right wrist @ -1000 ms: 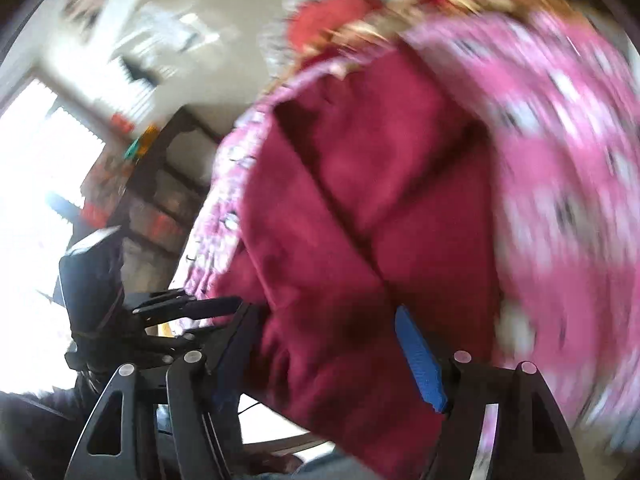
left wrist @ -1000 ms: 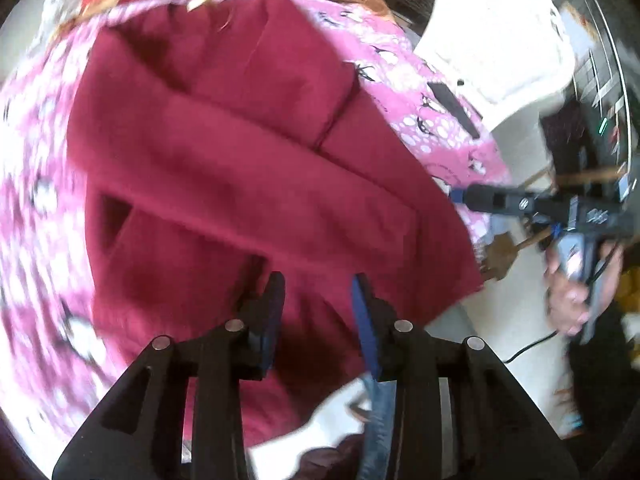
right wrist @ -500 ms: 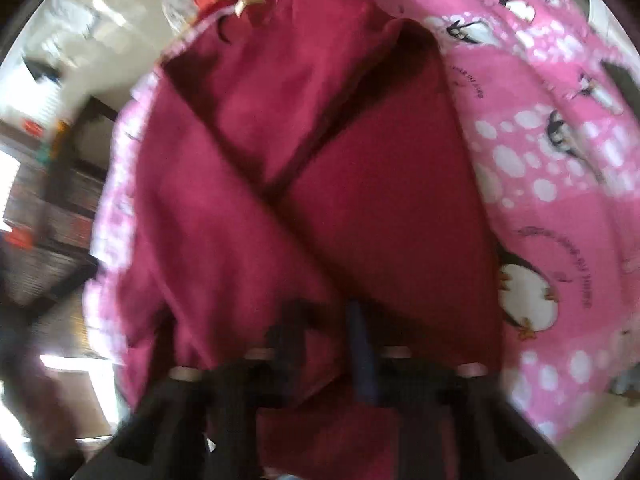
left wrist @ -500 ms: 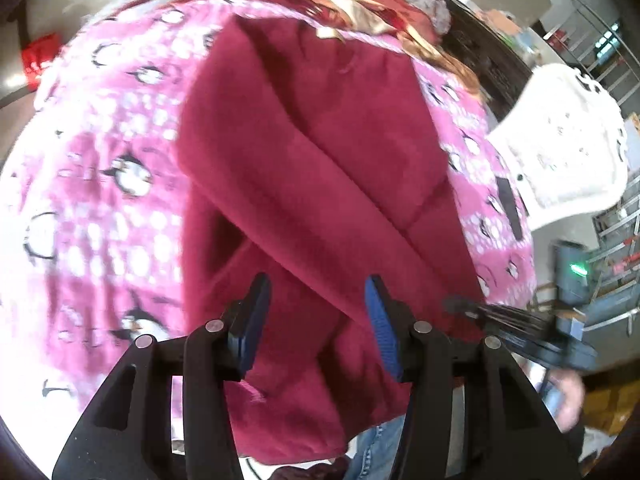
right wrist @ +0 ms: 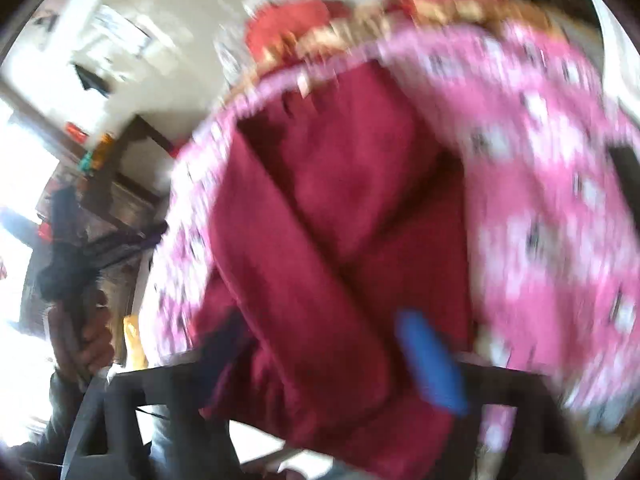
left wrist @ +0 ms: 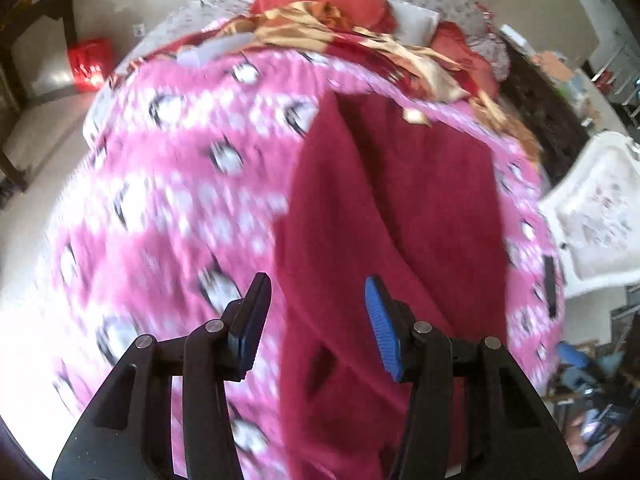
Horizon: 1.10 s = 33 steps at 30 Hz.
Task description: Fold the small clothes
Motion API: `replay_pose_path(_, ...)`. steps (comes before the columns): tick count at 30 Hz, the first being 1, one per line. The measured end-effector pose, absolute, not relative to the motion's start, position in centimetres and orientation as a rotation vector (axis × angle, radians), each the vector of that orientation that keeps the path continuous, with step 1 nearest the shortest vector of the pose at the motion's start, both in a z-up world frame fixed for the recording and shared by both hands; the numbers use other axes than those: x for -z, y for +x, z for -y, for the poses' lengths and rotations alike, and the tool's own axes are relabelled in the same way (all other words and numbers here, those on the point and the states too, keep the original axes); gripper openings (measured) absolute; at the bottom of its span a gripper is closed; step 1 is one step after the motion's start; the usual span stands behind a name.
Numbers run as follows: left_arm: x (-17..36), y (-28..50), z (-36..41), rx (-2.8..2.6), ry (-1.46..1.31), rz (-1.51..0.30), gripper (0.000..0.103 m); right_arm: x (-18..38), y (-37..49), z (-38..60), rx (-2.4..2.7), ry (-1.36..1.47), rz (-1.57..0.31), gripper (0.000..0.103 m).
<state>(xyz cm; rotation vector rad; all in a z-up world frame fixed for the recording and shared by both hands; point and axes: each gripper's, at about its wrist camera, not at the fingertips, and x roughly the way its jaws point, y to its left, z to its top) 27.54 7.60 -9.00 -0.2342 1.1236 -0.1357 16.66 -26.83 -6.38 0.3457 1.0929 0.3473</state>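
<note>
left gripper (left wrist: 316, 312): jaws partly apart, nothing between the pads; hangs over the near left edge of the garment, one finger above blanket, the other above red cloth
right gripper (right wrist: 320, 356): badly blurred; jaws wide, just been opening; blue pad (right wrist: 430, 364) over the near hem, no cloth clamped as far as can be told
maroon garment (left wrist: 400, 216): spread flat on the pink penguin blanket (left wrist: 172, 200), sleeves crossed over the body, not yet folded through
long axis: runs away from both grippers, near hem to far collar end, roughly in line with the fingers
nearer hand: both at the near hem; left at its left corner, right toward the middle or right, blur forbids more
next move, as a guess: pinch the hem, carry it toward the collar
far end: heaped red and gold bedding (left wrist: 340, 20) beyond the blanket
</note>
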Motion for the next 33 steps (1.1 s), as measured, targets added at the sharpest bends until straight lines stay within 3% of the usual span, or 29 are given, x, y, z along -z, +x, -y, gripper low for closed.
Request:
replay_pose_path(8,11.3,41.5,-6.0,0.123,-0.126,-1.129,0.049,6.3,33.5,28.6,-0.298,0.287,-1.135,0.083)
replay_pose_path(12,12.7,46.8,-5.5,0.155,-0.18,-1.185,0.049,7.7,41.8,28.2,-0.329,0.299,-1.178,0.06)
replay_pose_path(15,13.8,48.6,-5.5,0.193,-0.261,-1.22,0.048,8.7,46.2,28.6,-0.298,0.356,-1.201,0.059)
replay_pose_path(16,14.2,49.0,-5.5,0.182,-0.261,-1.23,0.045,8.9,47.2,28.8,-0.287,0.367,-1.207,0.059)
replay_pose_path(18,14.9,49.7,-5.4,0.159,-0.234,-1.254,0.024,10.1,49.5,28.4,-0.257,0.344,-1.25,0.058)
replay_pose_path(20,15.4,49.9,-6.0,0.165,-0.24,-1.279,0.01,11.8,50.8,27.7,-0.26,0.329,-1.305,0.048)
replay_pose_path(22,14.8,49.7,-7.0,0.194,-0.255,-1.253,0.007,13.3,51.2,27.4,-0.201,0.27,-1.35,0.015)
replay_pose_path(23,13.7,49.4,-8.0,0.212,-0.278,-1.205,0.007,13.3,51.0,27.8,-0.155,0.252,-1.329,0.01)
replay_pose_path(29,10.2,50.0,-9.2,0.198,-0.273,-1.098,0.007,9.7,50.0,30.6,-0.161,0.314,-1.114,0.008)
replay_pose_path(33,14.3,52.6,-6.9,0.137,-0.165,-1.187,0.008,11.4,51.8,31.2,-0.122,0.348,-1.109,0.008)
